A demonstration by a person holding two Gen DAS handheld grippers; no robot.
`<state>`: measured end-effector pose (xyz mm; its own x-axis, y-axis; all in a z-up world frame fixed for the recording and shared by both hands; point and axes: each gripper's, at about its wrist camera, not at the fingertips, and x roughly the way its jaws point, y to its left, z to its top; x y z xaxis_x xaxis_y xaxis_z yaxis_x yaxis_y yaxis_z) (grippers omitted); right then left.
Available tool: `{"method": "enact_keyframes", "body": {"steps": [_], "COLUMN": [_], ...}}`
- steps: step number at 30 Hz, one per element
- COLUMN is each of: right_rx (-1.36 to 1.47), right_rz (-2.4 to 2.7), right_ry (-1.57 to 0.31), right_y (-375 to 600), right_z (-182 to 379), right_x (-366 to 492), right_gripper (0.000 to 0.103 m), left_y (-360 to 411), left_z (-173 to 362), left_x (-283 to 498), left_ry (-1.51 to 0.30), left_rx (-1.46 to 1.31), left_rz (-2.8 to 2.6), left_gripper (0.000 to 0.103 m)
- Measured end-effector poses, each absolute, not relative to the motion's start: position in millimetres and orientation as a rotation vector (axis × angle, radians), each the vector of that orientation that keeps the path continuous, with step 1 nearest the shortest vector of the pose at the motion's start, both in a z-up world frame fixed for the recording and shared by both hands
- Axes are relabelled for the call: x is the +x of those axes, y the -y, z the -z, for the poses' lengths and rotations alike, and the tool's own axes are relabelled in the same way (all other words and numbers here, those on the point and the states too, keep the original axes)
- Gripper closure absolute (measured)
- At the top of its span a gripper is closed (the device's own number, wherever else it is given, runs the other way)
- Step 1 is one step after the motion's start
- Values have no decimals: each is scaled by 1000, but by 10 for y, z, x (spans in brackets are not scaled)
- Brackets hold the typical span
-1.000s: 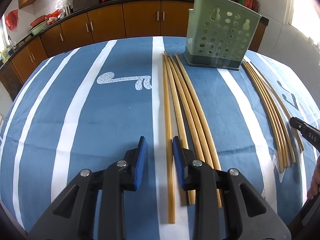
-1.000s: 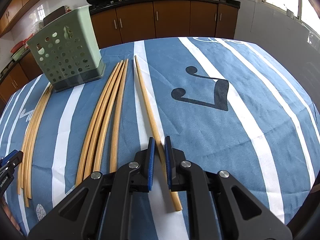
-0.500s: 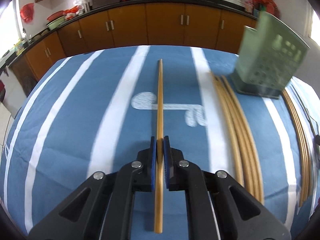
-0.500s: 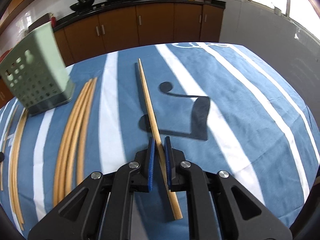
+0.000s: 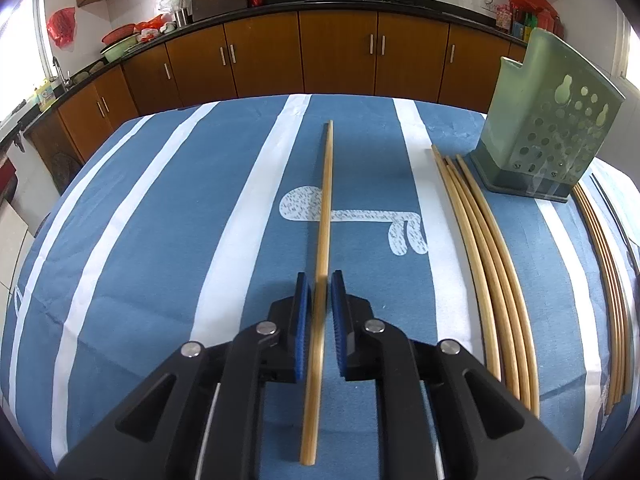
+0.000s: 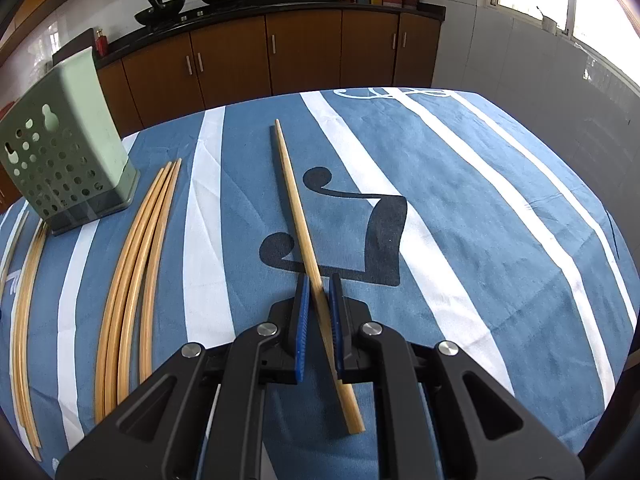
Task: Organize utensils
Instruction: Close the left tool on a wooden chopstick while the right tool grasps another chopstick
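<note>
My left gripper (image 5: 319, 286) is shut on a long wooden chopstick (image 5: 325, 204) and holds it above the blue striped tablecloth, pointing away. My right gripper (image 6: 319, 286) is shut on another wooden chopstick (image 6: 296, 208), held slightly tilted above the cloth. A green perforated utensil holder (image 5: 548, 120) stands upright at the far right in the left wrist view and at the far left in the right wrist view (image 6: 64, 152). Loose chopsticks (image 5: 484, 252) lie on the cloth beside it; they also show in the right wrist view (image 6: 136, 256).
More chopsticks lie past the holder (image 5: 604, 280), seen also at the left edge of the right wrist view (image 6: 24, 304). Brown kitchen cabinets (image 5: 340, 60) with woks on the counter stand behind the table. The table (image 6: 520, 208) drops off on the right.
My left gripper shut on a chopstick and lifted it leftward, away from the bundle. My right gripper lifted its chopstick off the cloth and swung right.
</note>
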<state>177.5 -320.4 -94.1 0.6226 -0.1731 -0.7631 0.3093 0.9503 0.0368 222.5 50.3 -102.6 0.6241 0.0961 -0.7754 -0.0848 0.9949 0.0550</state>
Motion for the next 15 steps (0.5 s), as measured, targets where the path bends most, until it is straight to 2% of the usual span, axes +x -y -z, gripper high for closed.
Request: {"method": "enact_keyframes", "body": {"steps": [7,10,15], "right_rx": [157,140,149], "right_rz": [270,256,229], "right_ry": [-857,-859,-785], "right_y": [3190,3167,3160], "right_z": [938,932,697], "right_x": [1730,1723,1547], "right_gripper": [92,95,95], "left_y": [-511,-503,-554], "left_z": [1029,1025,872], "left_x": [2114,2078,1954], "left_ry": [-891,-895,-886], "left_rx": [17,22,10], "left_rz": [-105,-89,-63], "left_gripper": [87,95,95]}}
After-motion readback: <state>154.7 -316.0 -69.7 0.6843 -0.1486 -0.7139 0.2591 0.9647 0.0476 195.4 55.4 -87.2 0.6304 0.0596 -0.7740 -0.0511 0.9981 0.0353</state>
